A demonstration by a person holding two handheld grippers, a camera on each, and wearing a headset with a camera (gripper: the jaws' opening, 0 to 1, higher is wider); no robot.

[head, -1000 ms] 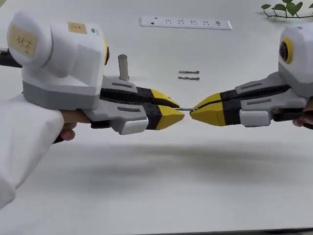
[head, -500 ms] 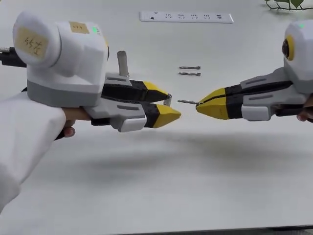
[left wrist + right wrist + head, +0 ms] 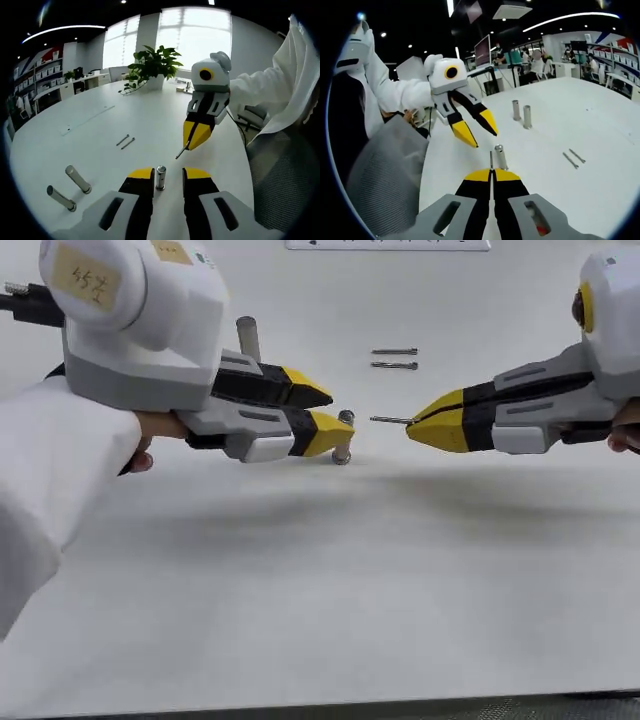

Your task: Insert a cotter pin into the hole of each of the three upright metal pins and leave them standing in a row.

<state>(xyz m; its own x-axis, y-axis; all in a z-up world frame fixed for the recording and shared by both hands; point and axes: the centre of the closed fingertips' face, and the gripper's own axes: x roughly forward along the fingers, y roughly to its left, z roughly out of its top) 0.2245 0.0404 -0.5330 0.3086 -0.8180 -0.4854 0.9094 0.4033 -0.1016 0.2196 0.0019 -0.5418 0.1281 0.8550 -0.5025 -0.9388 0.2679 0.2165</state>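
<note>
A short metal pin [image 3: 343, 435] stands upright on the white table, between the spread yellow tips of my left gripper [image 3: 335, 412], which is open. In the left gripper view that pin [image 3: 160, 177] has a gap on each side inside the left gripper [image 3: 169, 173]. My right gripper [image 3: 415, 423] is shut on a thin cotter pin [image 3: 388, 420] pointing at the metal pin from a short way off. The right gripper view shows that cotter pin [image 3: 491, 164] sticking out of the right gripper [image 3: 491, 172], close to the metal pin [image 3: 500, 156]. Two more metal pins [image 3: 516, 110] [image 3: 527, 116] stand upright farther back.
Two spare cotter pins [image 3: 394, 351] [image 3: 394, 365] lie side by side on the table behind the grippers. One upright metal pin [image 3: 247, 338] shows behind the left gripper's body. A white power strip [image 3: 390, 244] lies at the far edge. A potted plant [image 3: 152, 65] stands farther off.
The two gripper tips met a second ago and have drawn apart. The left gripper has lowered, and the metal pin it carried stands on the table between its opened jaws.
</note>
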